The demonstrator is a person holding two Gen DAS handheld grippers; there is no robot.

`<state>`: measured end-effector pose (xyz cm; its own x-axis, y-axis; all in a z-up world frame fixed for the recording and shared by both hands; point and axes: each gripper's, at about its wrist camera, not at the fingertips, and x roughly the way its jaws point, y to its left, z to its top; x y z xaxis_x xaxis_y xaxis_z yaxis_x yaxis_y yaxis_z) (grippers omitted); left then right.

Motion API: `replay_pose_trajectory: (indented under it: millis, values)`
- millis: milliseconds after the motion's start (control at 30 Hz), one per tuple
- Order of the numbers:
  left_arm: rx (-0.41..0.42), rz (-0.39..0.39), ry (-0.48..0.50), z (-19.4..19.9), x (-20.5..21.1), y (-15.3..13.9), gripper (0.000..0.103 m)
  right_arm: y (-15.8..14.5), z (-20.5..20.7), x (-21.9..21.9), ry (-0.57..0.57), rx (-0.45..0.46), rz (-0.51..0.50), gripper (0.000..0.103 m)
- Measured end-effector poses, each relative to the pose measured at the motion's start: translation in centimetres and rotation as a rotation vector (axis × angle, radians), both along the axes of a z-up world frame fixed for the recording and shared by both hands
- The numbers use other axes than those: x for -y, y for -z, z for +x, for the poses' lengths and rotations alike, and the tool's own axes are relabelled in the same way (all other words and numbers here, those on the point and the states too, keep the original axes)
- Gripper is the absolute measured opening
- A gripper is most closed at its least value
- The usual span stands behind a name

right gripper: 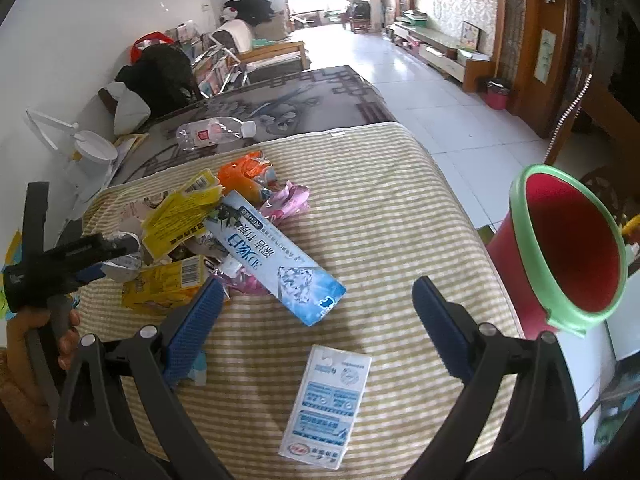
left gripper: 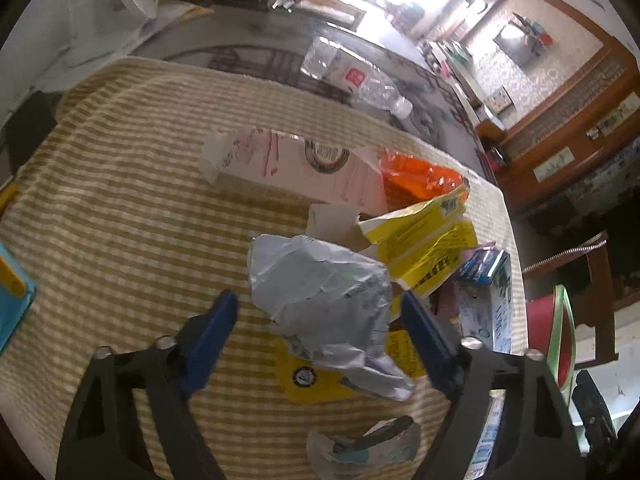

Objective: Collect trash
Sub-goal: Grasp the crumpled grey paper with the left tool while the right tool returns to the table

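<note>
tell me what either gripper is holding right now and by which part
Nothing. The left gripper straddles the crumpled silver wrapper without pinching it; the right gripper is open, empty.

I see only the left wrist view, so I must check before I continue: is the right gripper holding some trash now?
Observer: No. The right gripper is open and empty, above the striped cloth.
Operator: What lies nearest to it?
Observer: A small white and blue carton lies flat on the cloth, by itself, below the open fingers.
Operator: Is the red bin empty?
Observer: The red bin past the cloth's edge shows only bare red wall inside. I cannot see its bottom.
</note>
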<state>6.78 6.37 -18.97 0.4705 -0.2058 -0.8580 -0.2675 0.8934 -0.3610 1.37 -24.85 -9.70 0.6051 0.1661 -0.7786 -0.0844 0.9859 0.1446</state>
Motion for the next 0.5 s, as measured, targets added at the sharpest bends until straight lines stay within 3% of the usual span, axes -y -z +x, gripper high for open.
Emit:
replay_pose_trajectory:
  millis: [67,133,500]
  values:
    - [0.003,-0.021,0.02,0.0,-0.4,0.3,0.055,0.3,0.1,-0.5,0.005,-0.012,-0.002,0.097]
    - [0.011,-0.037,0.036,-0.3,-0.9,0.2,0.052,0.6,0.3,-1.0,0.002,-0.028,0.003,0.097]
    - [0.048,0.041,0.077,-3.0,-3.7,-0.8,0.051,3.5,5.6,-3.3,-0.103,-0.136,-0.017,0.097]
